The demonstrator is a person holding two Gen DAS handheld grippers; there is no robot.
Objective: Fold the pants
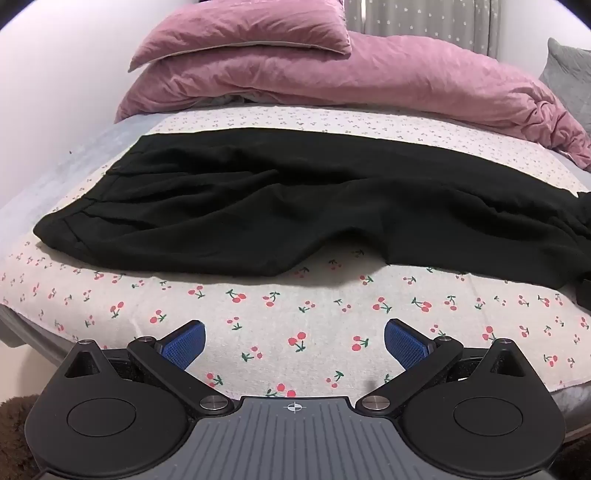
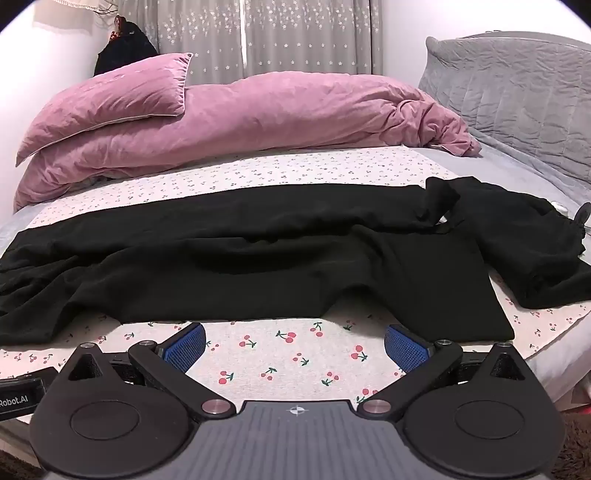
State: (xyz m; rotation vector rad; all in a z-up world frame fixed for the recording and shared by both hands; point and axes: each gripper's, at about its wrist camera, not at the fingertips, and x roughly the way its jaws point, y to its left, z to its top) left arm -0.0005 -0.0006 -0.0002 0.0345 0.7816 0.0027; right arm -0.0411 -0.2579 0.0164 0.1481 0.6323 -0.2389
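Left wrist view looks down over the left gripper (image 1: 294, 341), whose blue pads (image 1: 184, 341) stand spread wide with nothing between them, only the cherry-print sheet (image 1: 295, 317) showing in the gap. The pants (image 1: 258, 206) are black and lie spread across the sheet, well ahead of the pads and not touching them. Their waistband end sits toward the left of this view, and the legs run off to the right, where the cloth bunches at the frame edge. The near edge of the pants is uneven, with a notch of bare sheet showing under the middle.

Behind the pants a pink duvet (image 1: 369, 81) lies heaped along the far side of the bed, and a pink pillow (image 1: 243, 33) rests on top of it at the left. A grey star-print curtain (image 1: 424, 22) hangs behind.

Right wrist view shows the right gripper (image 2: 294, 343) also spread wide and empty, hovering over the sheet (image 2: 280, 369). The pants (image 2: 258, 251) lie just beyond its pads (image 2: 404, 349); one flat leg end reaches close to the right pad, though whether they touch cannot be told. Farther right the other leg is rumpled and partly turned over on itself. A grey quilted headboard (image 2: 517, 96) stands at the right, with the duvet (image 2: 295, 114) and pillow (image 2: 110, 99) across the back.
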